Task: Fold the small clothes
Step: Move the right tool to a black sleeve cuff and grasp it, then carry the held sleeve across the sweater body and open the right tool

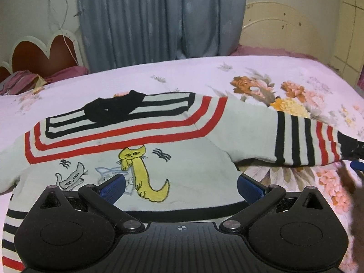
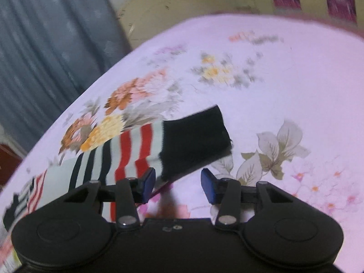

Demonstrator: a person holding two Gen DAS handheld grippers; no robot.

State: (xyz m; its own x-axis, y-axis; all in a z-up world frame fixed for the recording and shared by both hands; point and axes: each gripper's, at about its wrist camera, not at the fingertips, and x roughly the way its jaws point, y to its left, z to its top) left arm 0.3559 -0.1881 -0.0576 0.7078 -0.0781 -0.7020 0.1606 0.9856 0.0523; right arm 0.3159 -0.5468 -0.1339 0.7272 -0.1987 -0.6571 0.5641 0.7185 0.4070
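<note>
A pale sweater (image 1: pixel 193 163) with red and black stripes, a black collar and drawn cats lies spread on the floral bed sheet (image 1: pixel 204 77). My left gripper (image 1: pixel 182 187) hangs open above its lower body, near the black hem, with nothing between the pads. One sleeve (image 1: pixel 250 134) stretches out to the right and ends in a black cuff (image 2: pixel 195 136). My right gripper (image 2: pixel 178 184) is at that cuff. The cuff's near corner lies between the jaws, close to the left pad (image 2: pixel 147 183), but a gap shows to the right pad. A blue pad (image 1: pixel 357 165) of the right gripper shows at the left wrist view's right edge.
A grey-blue curtain (image 1: pixel 159 22) hangs behind the bed. A heart-shaped headboard (image 1: pixel 45 50) and a pile of pink bedding (image 1: pixel 20 79) are at the far left. A cream curved bed frame (image 1: pixel 273 22) stands at the far right. Bare sheet (image 2: pixel 273 79) lies beyond the cuff.
</note>
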